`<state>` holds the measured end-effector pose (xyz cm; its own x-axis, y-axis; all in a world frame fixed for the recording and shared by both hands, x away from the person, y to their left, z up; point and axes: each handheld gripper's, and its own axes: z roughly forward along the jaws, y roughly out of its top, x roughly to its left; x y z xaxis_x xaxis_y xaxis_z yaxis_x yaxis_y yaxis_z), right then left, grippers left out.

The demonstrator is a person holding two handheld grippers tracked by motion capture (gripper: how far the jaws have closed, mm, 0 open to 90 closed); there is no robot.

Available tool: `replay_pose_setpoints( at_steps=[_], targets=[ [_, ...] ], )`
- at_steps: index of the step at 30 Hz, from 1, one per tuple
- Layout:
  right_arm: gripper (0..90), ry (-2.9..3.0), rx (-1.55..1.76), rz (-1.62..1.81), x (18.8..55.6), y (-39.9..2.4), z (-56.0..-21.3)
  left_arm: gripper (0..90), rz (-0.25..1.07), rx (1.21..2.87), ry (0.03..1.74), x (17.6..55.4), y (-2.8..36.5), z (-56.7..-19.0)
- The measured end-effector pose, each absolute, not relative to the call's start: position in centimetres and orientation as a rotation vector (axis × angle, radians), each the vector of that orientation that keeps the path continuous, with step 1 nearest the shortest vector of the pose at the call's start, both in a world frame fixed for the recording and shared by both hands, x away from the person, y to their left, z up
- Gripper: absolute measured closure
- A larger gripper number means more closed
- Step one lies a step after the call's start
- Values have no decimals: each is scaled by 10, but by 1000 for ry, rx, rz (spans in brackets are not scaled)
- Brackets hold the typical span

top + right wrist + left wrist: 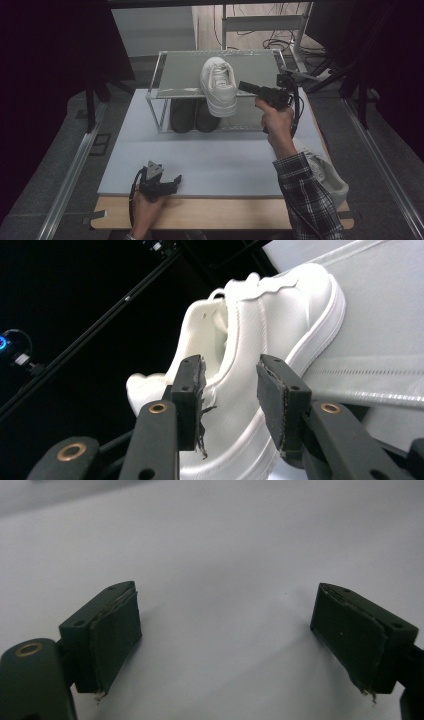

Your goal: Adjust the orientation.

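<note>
Right gripper, jaws parted and just off the white sneaker on the rack's top shelf, heel overhanging the front edge; it should nudge the shoe farther back; left gripper idles open near the worktop's front edge.
</note>
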<state>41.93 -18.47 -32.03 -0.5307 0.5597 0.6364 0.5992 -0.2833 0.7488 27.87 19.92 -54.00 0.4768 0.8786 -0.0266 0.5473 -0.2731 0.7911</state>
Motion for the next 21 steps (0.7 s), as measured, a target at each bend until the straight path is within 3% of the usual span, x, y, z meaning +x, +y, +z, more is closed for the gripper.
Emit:
replay_pose_setpoints(
  at_steps=[9, 21],
  targets=[
    [674, -1932, -1451, -1974, 401, -186, -333, 122, 550, 1955, 1182, 279, 199, -540],
    [885, -2053, -1375, -1932, 376, -180, -352, 122, 550, 1956, 1182, 279, 199, -540]
  ],
)
